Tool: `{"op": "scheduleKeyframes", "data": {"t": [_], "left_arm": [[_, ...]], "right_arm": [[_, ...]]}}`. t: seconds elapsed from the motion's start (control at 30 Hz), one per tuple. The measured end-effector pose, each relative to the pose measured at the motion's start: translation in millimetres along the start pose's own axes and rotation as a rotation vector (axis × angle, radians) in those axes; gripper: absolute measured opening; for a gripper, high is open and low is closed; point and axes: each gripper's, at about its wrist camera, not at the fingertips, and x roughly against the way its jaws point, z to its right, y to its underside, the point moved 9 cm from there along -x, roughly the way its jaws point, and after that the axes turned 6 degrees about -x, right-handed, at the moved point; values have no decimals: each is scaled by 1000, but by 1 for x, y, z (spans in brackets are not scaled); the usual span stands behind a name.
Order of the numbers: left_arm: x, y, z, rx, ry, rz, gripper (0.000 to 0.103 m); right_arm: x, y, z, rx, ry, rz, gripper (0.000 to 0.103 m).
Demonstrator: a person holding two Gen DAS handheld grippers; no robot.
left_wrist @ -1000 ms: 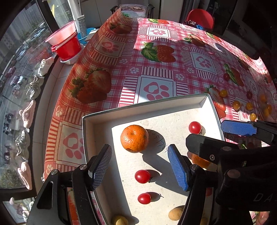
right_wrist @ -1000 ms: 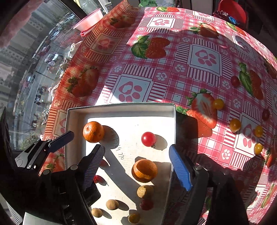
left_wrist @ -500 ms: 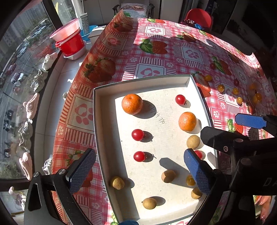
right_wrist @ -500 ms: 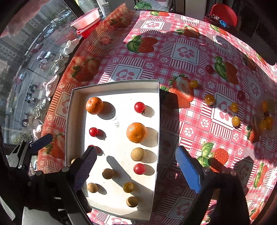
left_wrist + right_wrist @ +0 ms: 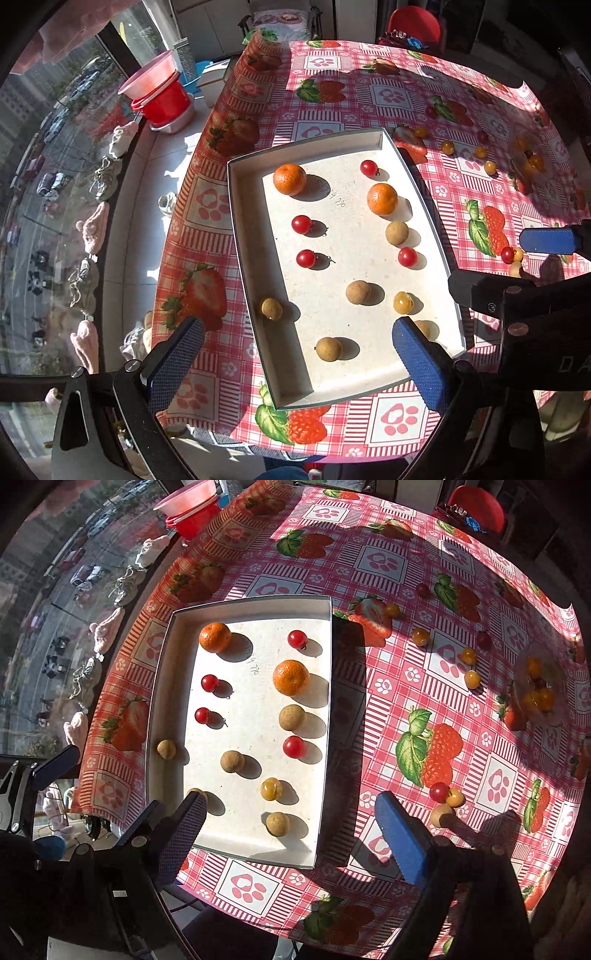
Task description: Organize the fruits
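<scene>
both tongs (image 5: 295, 354) pulled back | tray (image 5: 236, 206) rim uncovered

The tabletop (image 5: 388, 738) wears a red-checked cloth printed with strawberries and paw prints. A shallow white tray (image 5: 159, 709) lies on it near the window edge. Right of the tray, loose yellow tomatoes (image 5: 421, 636) and dark red ones (image 5: 423, 589) lie scattered. Nearer, a red tomato (image 5: 439, 792) touches a yellow one (image 5: 455, 797), with a longan (image 5: 438, 815) just beside.
</scene>
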Motion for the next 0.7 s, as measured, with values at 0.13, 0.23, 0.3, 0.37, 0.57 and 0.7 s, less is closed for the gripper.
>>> {"op": "scheduleKeyframes", "data": {"t": [0.13,0.23,0.3,0.37,0.57,0.7], "left_arm": [[12,8,5,-24,-1,-9,102],[18,13,7,-30,-2,-17,102],[21,16,7,-32,-7,-22,102],[24,17,10,-36,-6,-24,102],[31,17,16,-60,-17,-22,102],[33,12,17,-65,-32,-14,102]], "right_arm": [[12,13,-1,23,9,2,94],[18,20,-2,46,14,-3,94],[22,23,-3,58,12,2,94],[24,25,-4,59,9,5,94],[27,25,-4,57,2,10,94],[28,23,-5,72,7,14,94]]}}
